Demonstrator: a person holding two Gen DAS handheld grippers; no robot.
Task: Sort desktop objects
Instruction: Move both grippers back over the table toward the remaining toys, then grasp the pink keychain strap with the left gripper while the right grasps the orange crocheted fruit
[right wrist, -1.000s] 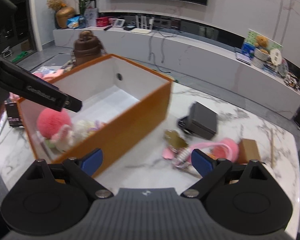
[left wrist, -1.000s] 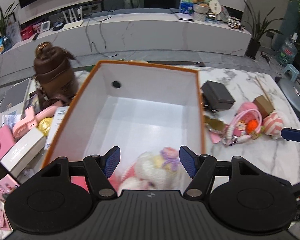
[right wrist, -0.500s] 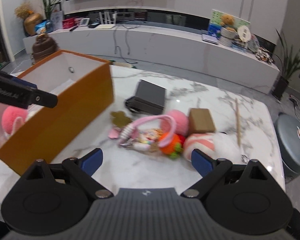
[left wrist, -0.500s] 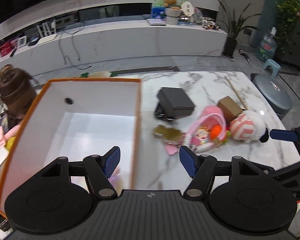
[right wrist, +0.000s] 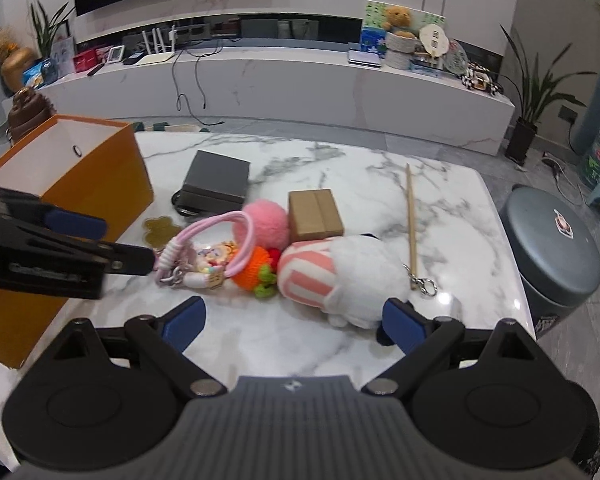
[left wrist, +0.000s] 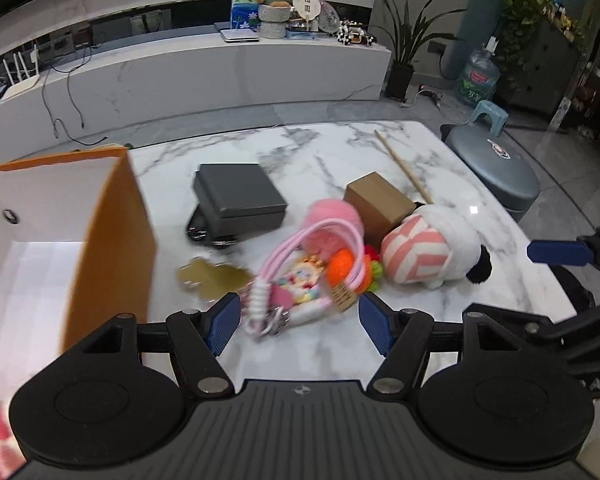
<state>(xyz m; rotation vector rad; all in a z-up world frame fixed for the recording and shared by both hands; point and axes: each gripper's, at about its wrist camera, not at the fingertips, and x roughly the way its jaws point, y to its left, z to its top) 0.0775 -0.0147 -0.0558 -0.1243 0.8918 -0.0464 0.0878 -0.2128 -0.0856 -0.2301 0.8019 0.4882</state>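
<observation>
My left gripper (left wrist: 300, 322) is open and empty, just in front of a pink cord keychain bundle (left wrist: 300, 276) on the marble table. My right gripper (right wrist: 294, 320) is open and empty, just short of a pink-and-white striped plush (right wrist: 332, 274). Around them lie a pink pompom (right wrist: 265, 220), an orange knitted toy (right wrist: 254, 268), a brown cardboard box (right wrist: 315, 215), a dark grey box (right wrist: 216, 180) and a gold flower-shaped piece (right wrist: 158, 230). The orange storage box (right wrist: 80, 176) stands at the left. In the right wrist view the left gripper's arm (right wrist: 60, 260) reaches in from the left.
A wooden stick (right wrist: 411, 224) with a key ring lies on the table's right part. A grey round stool (right wrist: 552, 256) stands off the right edge. A brown bottle (right wrist: 26, 114) stands behind the orange box. A white TV bench runs along the back.
Both grippers have swung right, away from the orange box and over to the pile of toys. The left gripper stays open and empty throughout.
</observation>
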